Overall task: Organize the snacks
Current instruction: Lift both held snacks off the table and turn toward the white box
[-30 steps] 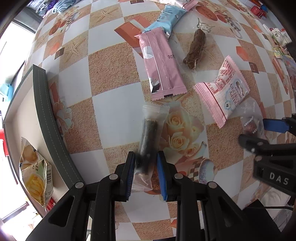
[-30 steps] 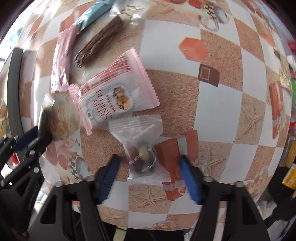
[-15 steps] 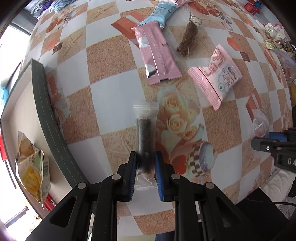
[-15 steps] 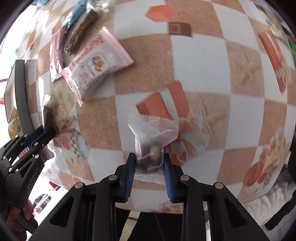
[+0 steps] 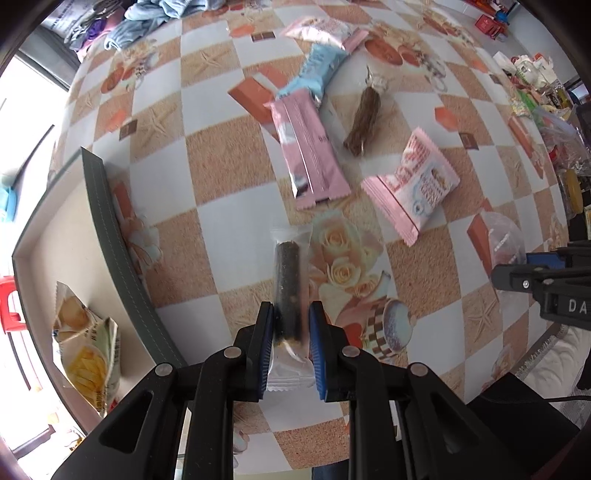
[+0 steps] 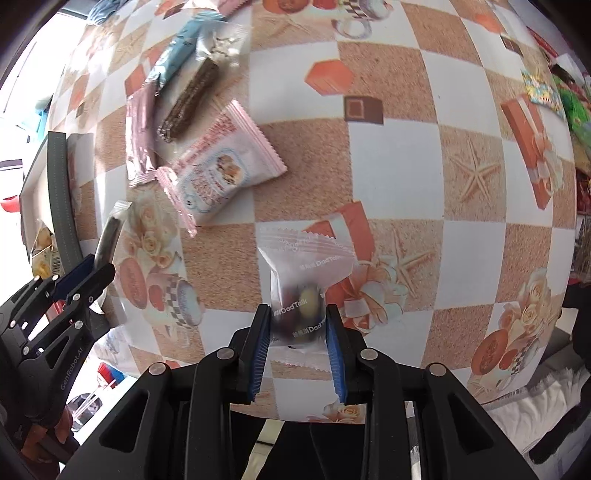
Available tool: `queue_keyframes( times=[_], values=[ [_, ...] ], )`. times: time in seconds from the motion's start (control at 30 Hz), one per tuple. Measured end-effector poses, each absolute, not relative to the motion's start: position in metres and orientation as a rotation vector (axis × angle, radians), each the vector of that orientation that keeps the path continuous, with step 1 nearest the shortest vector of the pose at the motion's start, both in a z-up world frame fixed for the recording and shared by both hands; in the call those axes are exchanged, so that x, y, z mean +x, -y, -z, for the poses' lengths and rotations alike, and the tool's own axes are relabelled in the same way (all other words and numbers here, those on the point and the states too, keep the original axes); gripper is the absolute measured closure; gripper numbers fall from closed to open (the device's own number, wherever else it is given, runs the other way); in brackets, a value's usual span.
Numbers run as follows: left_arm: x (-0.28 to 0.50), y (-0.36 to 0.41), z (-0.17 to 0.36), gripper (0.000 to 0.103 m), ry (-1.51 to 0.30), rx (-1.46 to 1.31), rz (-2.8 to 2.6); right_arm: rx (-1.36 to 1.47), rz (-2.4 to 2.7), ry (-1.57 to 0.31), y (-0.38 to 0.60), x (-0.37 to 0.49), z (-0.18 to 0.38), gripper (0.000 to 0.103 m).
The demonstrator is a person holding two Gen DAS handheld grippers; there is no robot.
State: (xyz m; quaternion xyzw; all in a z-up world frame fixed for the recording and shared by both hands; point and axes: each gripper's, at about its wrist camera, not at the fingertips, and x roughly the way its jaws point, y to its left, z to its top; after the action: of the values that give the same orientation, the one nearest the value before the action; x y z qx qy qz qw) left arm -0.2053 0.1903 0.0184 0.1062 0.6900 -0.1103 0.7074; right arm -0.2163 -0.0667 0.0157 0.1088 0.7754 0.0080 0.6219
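Note:
My left gripper (image 5: pixel 291 314) is shut on a dark snack stick in a clear wrapper (image 5: pixel 288 280), held above the patterned table. My right gripper (image 6: pixel 297 314) is shut on a small clear "DadTalk" packet of candy (image 6: pixel 301 284), also lifted off the table. On the table lie a long pink bar (image 5: pixel 308 155), a brown bar in clear wrap (image 5: pixel 364 123), a pink-and-white cookie packet (image 5: pixel 415 188) and a light blue packet (image 5: pixel 316 72). The right gripper's tip (image 5: pixel 517 273) shows at the right edge of the left wrist view; the left gripper (image 6: pixel 83 273) shows at the left of the right wrist view.
A box with a grey rim (image 5: pixel 110 236) stands at the table's left edge and holds a yellow chip bag (image 5: pixel 86 350). More packets and clutter (image 5: pixel 535 92) crowd the far right. Blue cloth (image 5: pixel 147 22) lies at the far end. The near table edge is below both grippers.
The right gripper's jaws closed on the candy packet and lifted it. The left gripper rose with the dark stick. The table now looks farther away in both views.

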Motion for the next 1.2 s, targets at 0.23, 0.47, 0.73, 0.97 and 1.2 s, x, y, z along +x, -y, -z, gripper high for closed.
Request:
queue_keyframes(
  times=[0.23,0.47,0.73,0.97,1.2],
  values=[
    [-0.215,-0.211,-0.038,0.082,-1.495,0.190,0.216,0.218,-0.017,-1.755,0.037,-0.211,-0.035,0.072],
    [-0.221,-0.241,-0.053,0.082,-1.456,0.137,0.198,0.156,-0.044,-1.734,0.007,-0.210,-0.043,0.072],
    [-0.214,-0.269,-0.068,0.083,-1.447,0.066,0.162,0.108,-0.057,-1.697,-0.031,-0.180,-0.064,0.072],
    [-0.209,-0.263,-0.050,0.082,-1.493,0.124,0.219,0.133,-0.040,-1.687,-0.017,-0.185,-0.077,0.072],
    [-0.192,-0.239,-0.017,0.056,-1.574,0.134,0.206,0.144,-0.014,-1.696,0.020,-0.201,-0.077,0.072]
  ],
)
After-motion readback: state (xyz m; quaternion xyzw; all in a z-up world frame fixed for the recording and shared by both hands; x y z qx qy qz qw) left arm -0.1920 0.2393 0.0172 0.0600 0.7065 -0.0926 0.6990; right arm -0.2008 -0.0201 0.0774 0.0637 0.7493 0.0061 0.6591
